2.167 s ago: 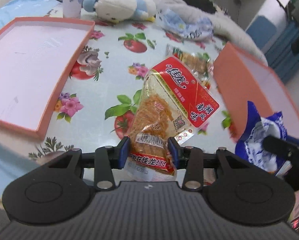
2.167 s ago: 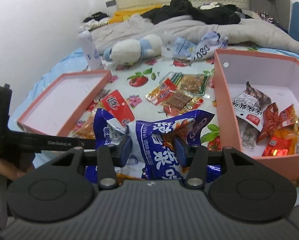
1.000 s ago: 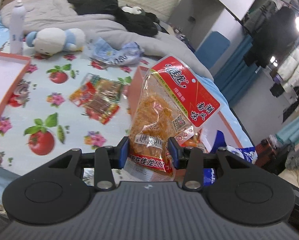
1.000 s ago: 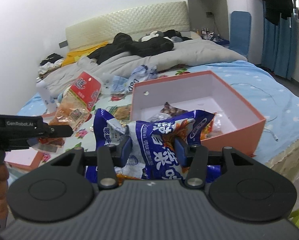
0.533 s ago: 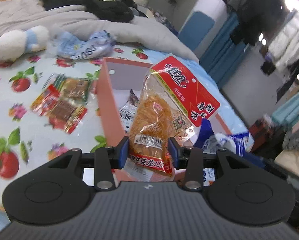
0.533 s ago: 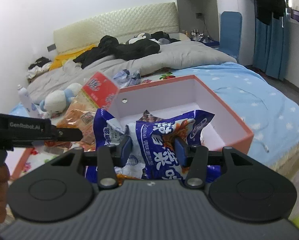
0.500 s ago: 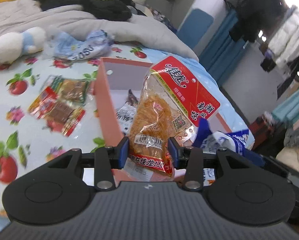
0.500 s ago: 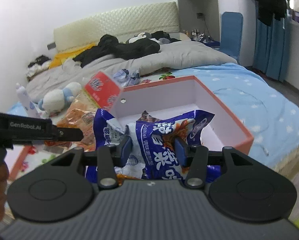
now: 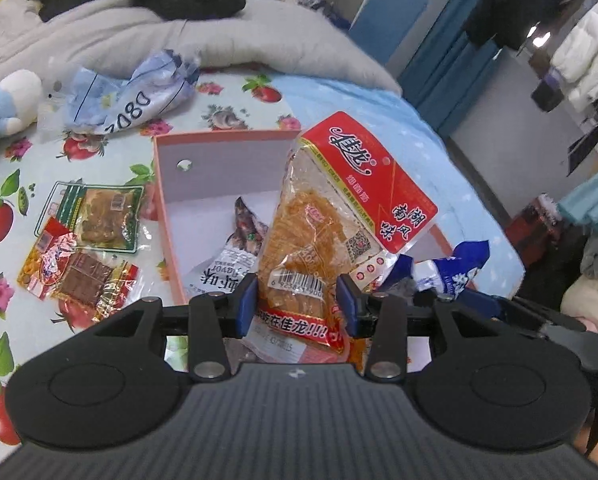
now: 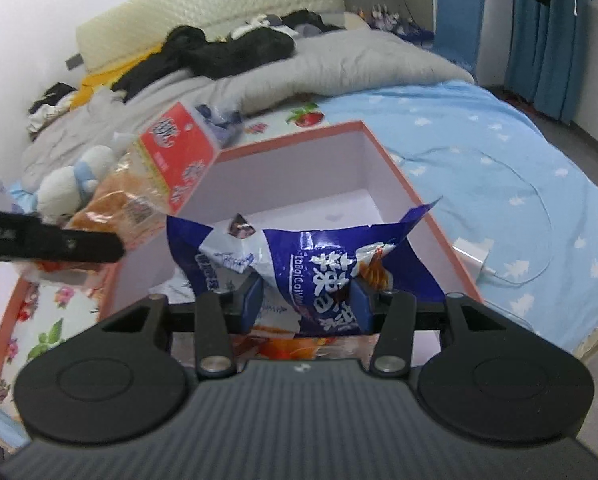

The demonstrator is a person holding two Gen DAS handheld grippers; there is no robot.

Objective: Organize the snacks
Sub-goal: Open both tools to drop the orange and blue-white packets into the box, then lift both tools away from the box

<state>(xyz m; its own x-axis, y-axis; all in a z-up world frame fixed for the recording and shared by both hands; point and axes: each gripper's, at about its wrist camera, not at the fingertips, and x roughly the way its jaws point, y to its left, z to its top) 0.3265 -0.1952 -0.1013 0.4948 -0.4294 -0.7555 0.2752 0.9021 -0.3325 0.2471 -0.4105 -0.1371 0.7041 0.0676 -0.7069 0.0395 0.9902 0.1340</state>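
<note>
My left gripper [image 9: 297, 304] is shut on a clear snack bag with a red header [image 9: 331, 216] and holds it over the open orange box [image 9: 163, 216]. Inside that box lies a dark and silver snack packet [image 9: 229, 264]. My right gripper [image 10: 307, 304] is shut on a blue and white snack bag [image 10: 311, 260], held above the same orange box [image 10: 387, 160]. In the right wrist view the red-header bag [image 10: 171, 160] and the left gripper's black finger [image 10: 59, 246] reach in from the left. The blue bag [image 9: 455, 276] peeks in at the right of the left wrist view.
Several flat snack packets [image 9: 83, 236] lie on the floral cloth left of the box. A crumpled blue-white bag [image 9: 131, 96], a plush toy [image 9: 3, 108] and grey bedding [image 9: 139, 36] lie beyond. A second orange tray [image 10: 3, 312] sits at the left. A white charger and cable [image 10: 475, 256] rest on the blue sheet.
Both grippers have carried their bags sideways across the bed, from above the floral cloth to above the orange box. The box now fills the middle of both views.
</note>
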